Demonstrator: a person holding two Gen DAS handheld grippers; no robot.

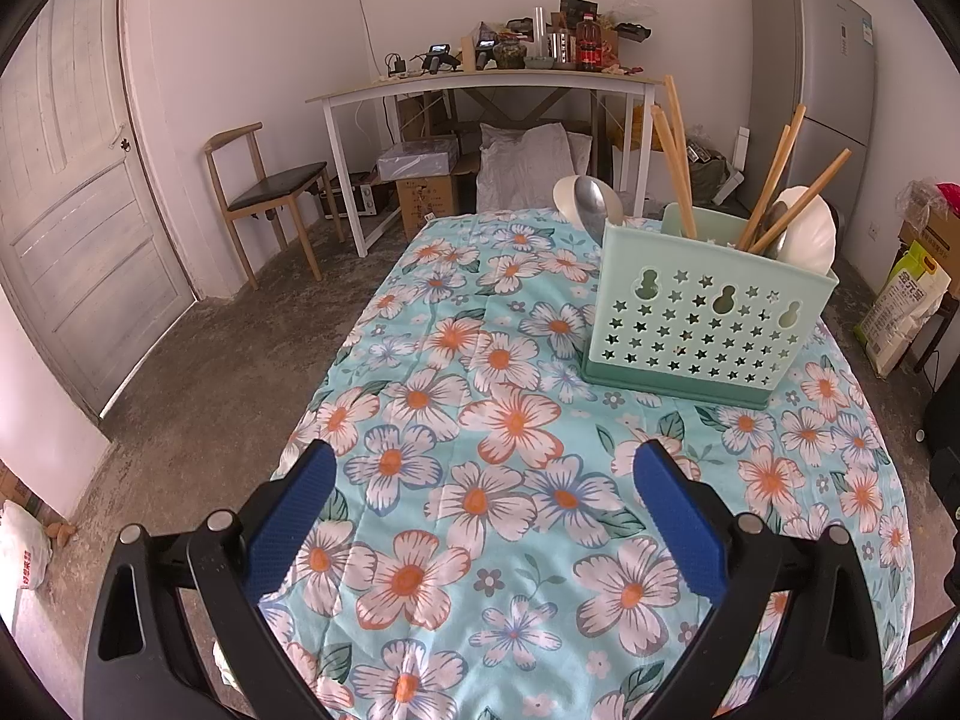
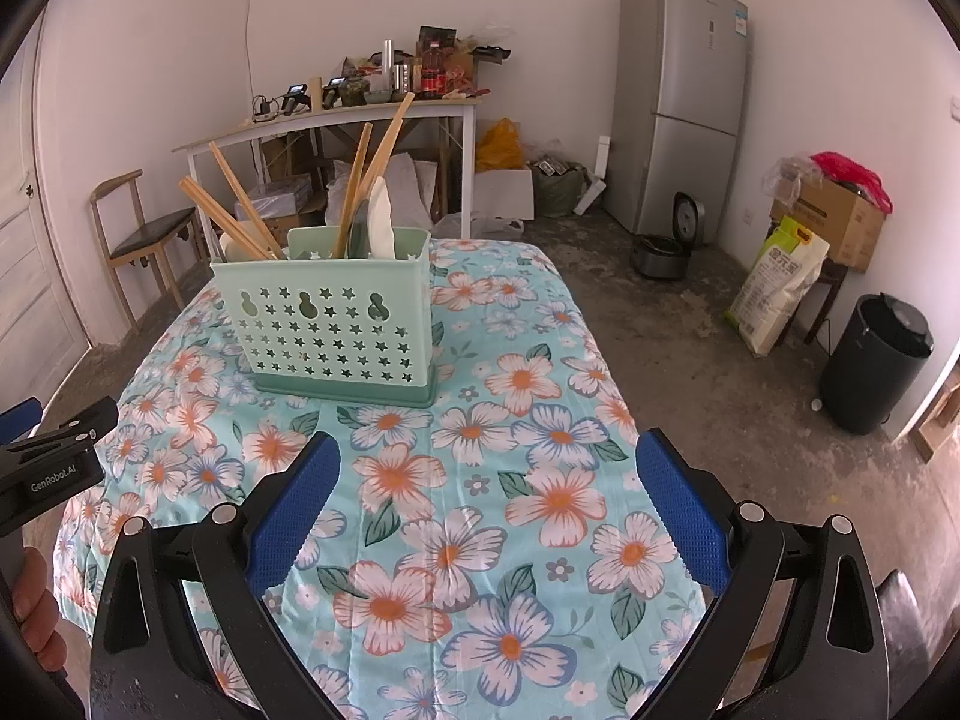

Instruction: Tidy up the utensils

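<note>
Left wrist view shows the left gripper (image 1: 483, 516) wide open and empty over the tabletop's (image 1: 420, 324) near edge; the right gripper (image 2: 486, 510) likewise. Chopsticks (image 1: 774, 192) and spoons (image 1: 585, 204) stand upright in the holder (image 1: 708, 318) toward the far edge, suggesting sorting looks complete.

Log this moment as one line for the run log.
left claw: open, empty | right claw: open, empty | utensil caddy: upright on floral tablecloth | chopsticks, spoons inside | loose utensils: none visible
</note>
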